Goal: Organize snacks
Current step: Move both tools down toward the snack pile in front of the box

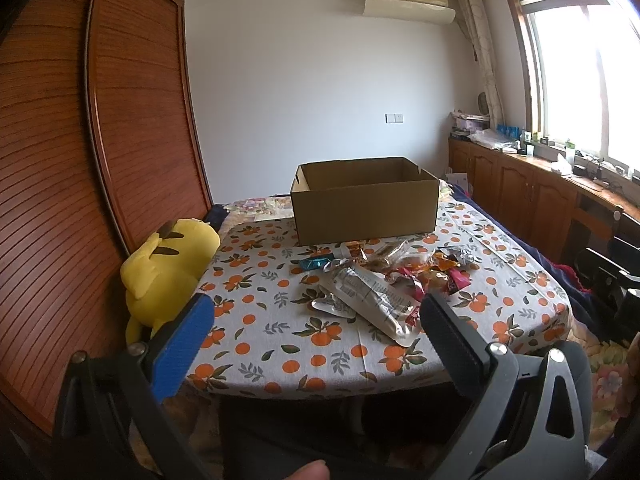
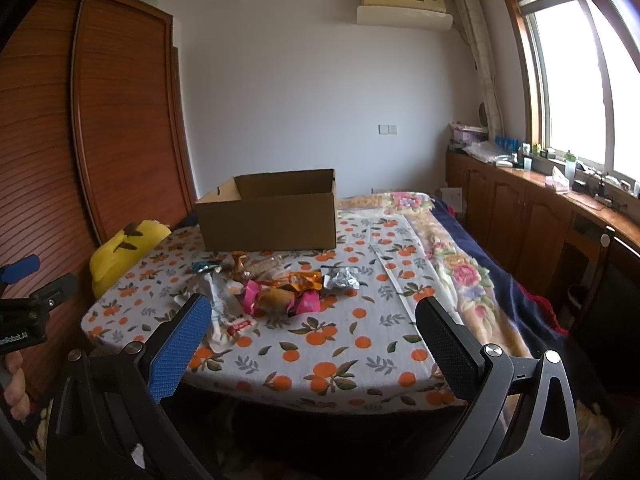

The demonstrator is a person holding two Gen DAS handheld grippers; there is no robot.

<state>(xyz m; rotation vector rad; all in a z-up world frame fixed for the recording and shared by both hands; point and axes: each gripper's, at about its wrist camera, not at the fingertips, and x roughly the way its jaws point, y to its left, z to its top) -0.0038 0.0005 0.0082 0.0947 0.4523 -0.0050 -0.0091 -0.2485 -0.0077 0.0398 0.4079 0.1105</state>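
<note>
Both tongs hung at the near edge of the bench, short of everything on it. Left tongs (image 1: 316,316) stood wide, nothing between the blue pad and the black pad; right tongs (image 2: 314,320) were spread just as wide and held nothing either. Beyond them the bench (image 1: 280,344), under an orange-print cloth, carried a loose pile of snacks (image 1: 384,276) near its middle: a long silver packet (image 1: 372,300) lay closest, with pink, orange and blue wrappers heaped behind it and a crumpled silver wrapper (image 2: 340,278) at the pile's right edge. None of them were touched by either tool.

Behind the pile, at the far side of the bench, stood an open cardboard box (image 1: 364,204), top flaps absent, its inner walls bare as far as could be seen; the floor of the box was hidden by its front wall, so its contents could not be told. Snacks lay just in front of it, outside. A yellow plush toy (image 1: 164,272) leaned at the bench's left edge against a wooden wardrobe (image 1: 80,160).
</note>
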